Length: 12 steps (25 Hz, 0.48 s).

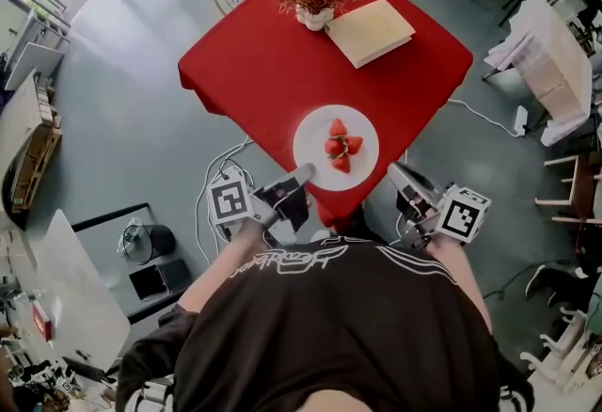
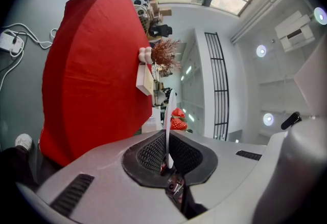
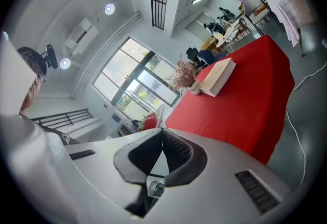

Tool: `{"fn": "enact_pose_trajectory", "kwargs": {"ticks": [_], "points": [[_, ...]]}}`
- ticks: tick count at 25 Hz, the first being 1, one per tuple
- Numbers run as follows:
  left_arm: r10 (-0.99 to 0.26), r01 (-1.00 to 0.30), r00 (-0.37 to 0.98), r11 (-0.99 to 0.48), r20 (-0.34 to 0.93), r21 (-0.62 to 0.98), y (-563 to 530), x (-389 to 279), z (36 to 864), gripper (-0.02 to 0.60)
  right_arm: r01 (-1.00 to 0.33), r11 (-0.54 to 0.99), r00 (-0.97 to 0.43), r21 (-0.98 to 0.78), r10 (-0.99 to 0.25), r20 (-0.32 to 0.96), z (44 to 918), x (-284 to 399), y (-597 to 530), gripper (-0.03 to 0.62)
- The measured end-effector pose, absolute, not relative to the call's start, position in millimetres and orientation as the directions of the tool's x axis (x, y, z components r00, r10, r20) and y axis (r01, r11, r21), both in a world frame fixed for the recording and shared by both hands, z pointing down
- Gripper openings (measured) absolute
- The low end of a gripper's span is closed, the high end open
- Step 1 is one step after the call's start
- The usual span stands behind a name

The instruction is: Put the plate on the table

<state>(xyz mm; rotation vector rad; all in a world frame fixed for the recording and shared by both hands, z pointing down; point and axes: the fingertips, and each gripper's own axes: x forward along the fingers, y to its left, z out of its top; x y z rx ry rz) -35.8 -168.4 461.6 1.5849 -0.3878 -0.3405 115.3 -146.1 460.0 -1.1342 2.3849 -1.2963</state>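
— Where's the white plate (image 1: 313, 139)?
— Lower middle of the head view, over the near corner of the red-clothed desk (image 1: 273, 62), with strawberries (image 1: 341, 148) on it.
— And the grippers?
— The left hand-held gripper (image 1: 301, 179) pinches the plate's lower-left rim. The right hand-held gripper (image 1: 393, 169) has its jaws pressed together, just beside the plate's right rim.

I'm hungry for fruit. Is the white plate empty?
No, the head view shows red strawberries lying in the middle of the plate.
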Motion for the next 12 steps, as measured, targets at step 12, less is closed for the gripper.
{"fn": "enact_pose_trajectory", "kwargs": {"ticks": [12], "points": [[-0.504, -0.050, 0.863, -0.045, 0.021, 0.998, -224, -20, 451, 0.017, -0.519, 0.342, -0.705, -0.784, -0.689, 0.166, 451, 141, -200, 0.008]]}}
